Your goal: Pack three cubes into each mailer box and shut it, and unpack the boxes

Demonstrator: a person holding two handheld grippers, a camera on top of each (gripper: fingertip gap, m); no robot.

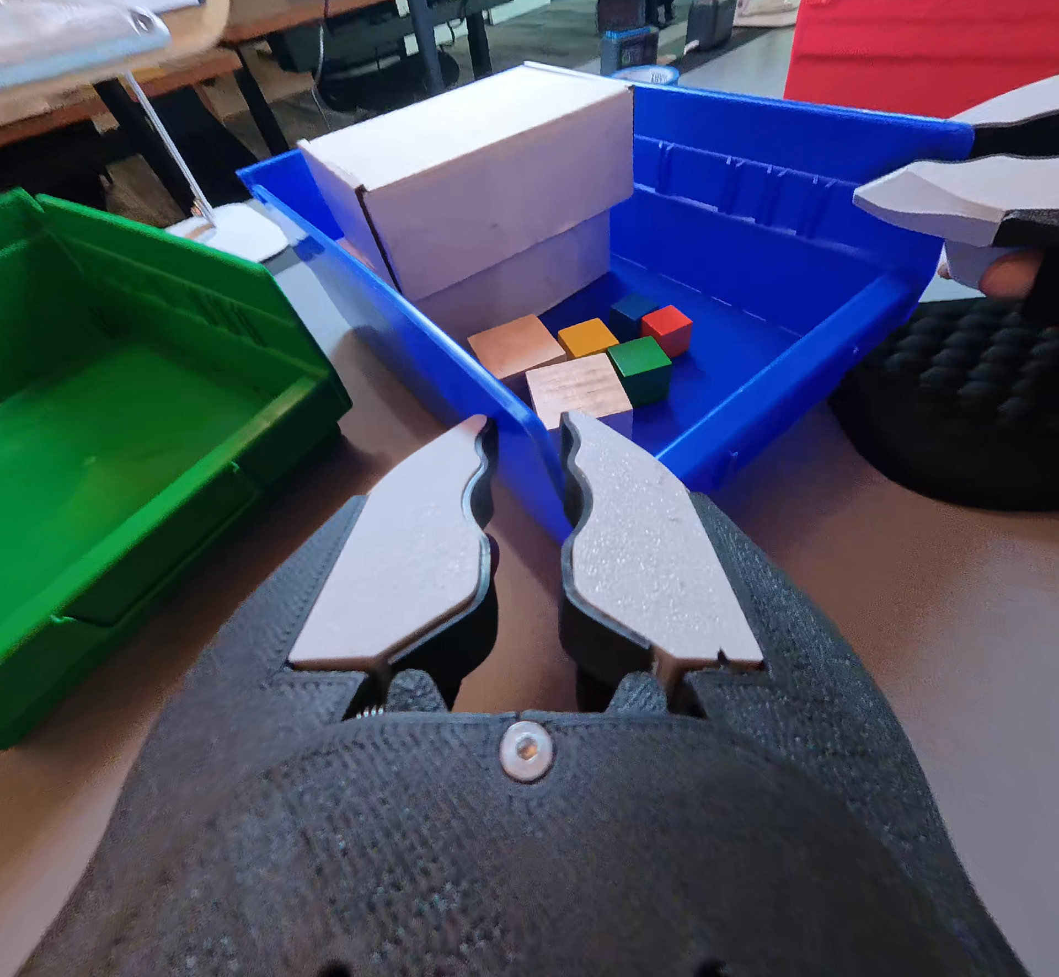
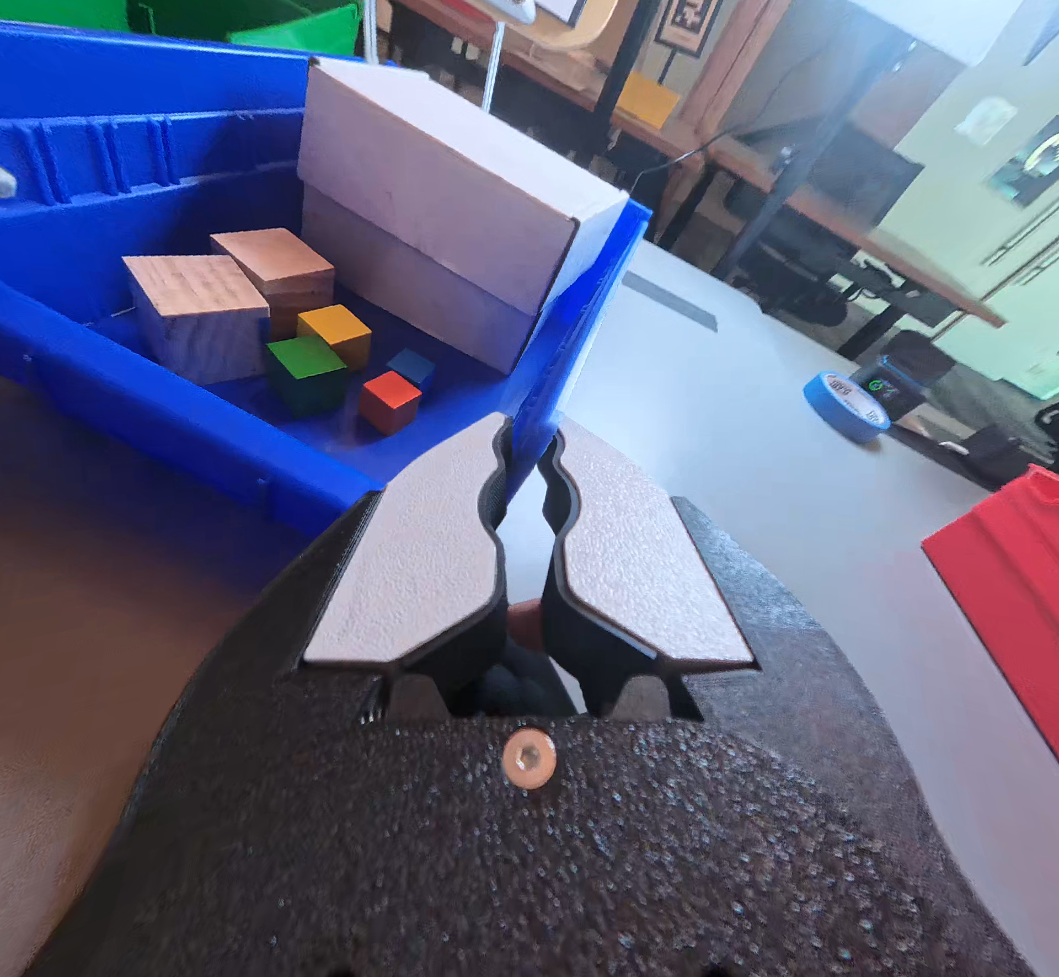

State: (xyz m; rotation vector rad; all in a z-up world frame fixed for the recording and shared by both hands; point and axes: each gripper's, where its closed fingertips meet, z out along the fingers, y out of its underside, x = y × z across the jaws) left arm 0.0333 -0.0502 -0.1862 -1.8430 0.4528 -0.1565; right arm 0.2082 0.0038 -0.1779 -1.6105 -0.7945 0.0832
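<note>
Two white cardboard mailer boxes are stacked in the blue plastic bin (image 1: pixel 745 239): the upper box (image 1: pixel 487 170) and the lower box (image 1: pixel 516 279) beneath it. Six cubes lie on the bin floor: two large plain wooden cubes, one (image 1: pixel 516 345) and another (image 1: pixel 576 385), plus four small painted ones: a yellow cube (image 1: pixel 585 337), a green cube (image 1: pixel 640 368), a red cube (image 1: pixel 667 327) and a dark blue cube (image 1: pixel 630 310). Three plastic bins show in all, counting the green bin (image 1: pixel 132 405) and the red bin (image 1: pixel 928 26). One roll of blue tape (image 2: pixel 847 405) lies on the table. Two grippers are in view.
</note>
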